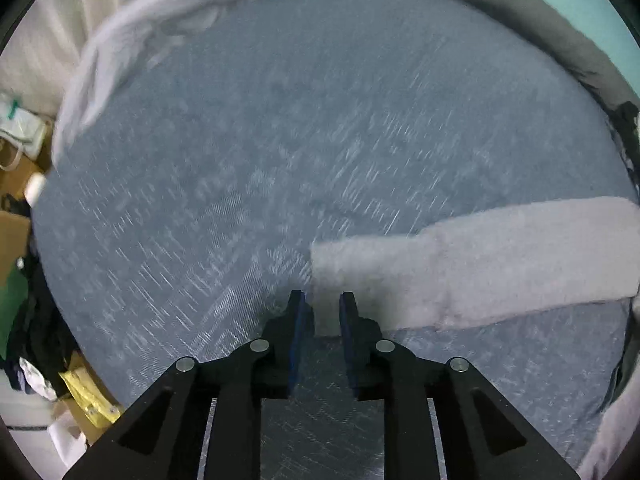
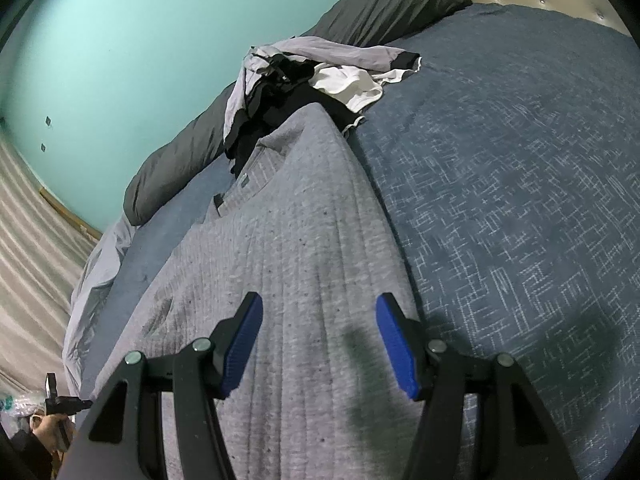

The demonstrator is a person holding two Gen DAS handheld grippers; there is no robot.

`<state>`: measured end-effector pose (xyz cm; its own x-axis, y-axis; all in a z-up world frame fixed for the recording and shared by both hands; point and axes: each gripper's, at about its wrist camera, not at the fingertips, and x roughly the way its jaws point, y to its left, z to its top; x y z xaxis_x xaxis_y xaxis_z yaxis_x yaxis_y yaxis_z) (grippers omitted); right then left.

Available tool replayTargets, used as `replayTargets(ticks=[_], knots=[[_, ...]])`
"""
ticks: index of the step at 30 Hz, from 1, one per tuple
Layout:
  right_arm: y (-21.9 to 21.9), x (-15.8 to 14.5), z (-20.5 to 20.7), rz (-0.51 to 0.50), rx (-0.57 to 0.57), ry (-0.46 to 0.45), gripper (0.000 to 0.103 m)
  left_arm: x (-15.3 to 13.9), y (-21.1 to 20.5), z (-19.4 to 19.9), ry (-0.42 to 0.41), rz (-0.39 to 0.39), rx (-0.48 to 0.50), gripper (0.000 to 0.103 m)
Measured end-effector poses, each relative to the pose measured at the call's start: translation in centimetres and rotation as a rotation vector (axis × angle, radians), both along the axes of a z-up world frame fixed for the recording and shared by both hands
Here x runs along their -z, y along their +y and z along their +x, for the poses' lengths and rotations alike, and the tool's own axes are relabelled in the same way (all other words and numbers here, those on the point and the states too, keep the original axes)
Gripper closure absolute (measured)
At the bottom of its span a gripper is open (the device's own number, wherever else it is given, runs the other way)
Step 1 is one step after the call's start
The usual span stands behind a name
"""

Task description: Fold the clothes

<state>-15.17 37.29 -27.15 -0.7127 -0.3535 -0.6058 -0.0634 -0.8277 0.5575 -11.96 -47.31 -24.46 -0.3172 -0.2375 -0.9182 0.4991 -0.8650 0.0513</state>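
A grey ribbed shirt (image 2: 288,220) lies spread on the blue patterned bedspread (image 2: 500,160). My right gripper (image 2: 318,312) hovers open just above the shirt's body, with nothing between its blue pads. In the blurred left wrist view, a grey sleeve (image 1: 480,264) runs in from the right across the bedspread (image 1: 280,120). Its end shows between the fingers of my left gripper (image 1: 322,308). Those jaws stand a narrow gap apart. A dark sliver separates the left pad from the cloth, and the sleeve's edge runs straight, not pinched.
A heap of black, white and pale clothes (image 2: 312,72) sits past the shirt's collar, beside a dark grey pillow (image 2: 384,4) along the teal wall. A white cloth (image 1: 120,40) lies at the bed's far left edge. Boxes and bags (image 1: 24,280) crowd the floor.
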Motion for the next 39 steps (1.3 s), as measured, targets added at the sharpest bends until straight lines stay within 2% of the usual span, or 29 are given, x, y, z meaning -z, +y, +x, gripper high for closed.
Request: replayTargets(ticks=[1,4,7,8,11,16,18,21,22,27,28,31,36,39], knots=[[0.1,0.0,0.0,-0.005,0.005,-0.001,0.043,-0.7,0.5,0.0,0.02,-0.021,0.003,0.084],[0.7,-0.2,0.0,-0.02,0.023,-0.001,0.043,-2.8,4.3,-0.9,0.109,0.028,0.078,0.084],[1.9,-0.4,0.1,-0.034,0.055,-0.003,0.043,-3.1,10.2,-2.4,0.148,0.11,0.194,0.082],[2.5,-0.4,0.1,-0.042,0.066,-0.009,0.043,-3.2,12.2,-2.9,0.161,0.137,0.232,0.077],[4.0,0.3,0.1,-0.064,0.109,-0.047,0.043,-2.3,19.6,-4.9,0.149,0.235,0.391,0.061],[4.9,0.5,0.3,-0.089,0.118,-0.057,0.043,-0.8,31.1,-6.9,0.132,0.379,0.613,0.057],[5.0,0.1,0.3,-0.083,0.107,-0.042,0.043,0.0,35.5,-7.5,0.106,0.398,0.677,0.055],[5.5,0.1,0.5,-0.092,0.112,-0.034,0.043,1.4,38.9,-8.3,0.077,0.422,0.716,0.05],[5.7,0.1,0.5,-0.098,0.118,-0.033,0.043,1.8,39.4,-8.4,0.072,0.428,0.721,0.044],[6.4,0.6,0.3,-0.128,0.129,-0.046,0.043,3.8,41.2,-8.1,0.015,0.454,0.741,0.044],[6.3,0.5,0.3,-0.129,0.127,-0.042,0.043,4.0,41.3,-8.2,0.004,0.441,0.75,0.048],[6.2,0.4,0.3,-0.13,0.117,-0.034,0.043,4.1,41.4,-8.1,-0.022,0.394,0.772,0.096],[6.4,0.6,0.5,-0.142,0.122,-0.04,0.043,1.7,40.3,-7.5,0.002,0.338,0.792,0.098],[6.6,0.7,0.6,-0.146,0.124,-0.043,0.043,-0.1,37.9,-7.5,0.038,0.343,0.748,0.098]])
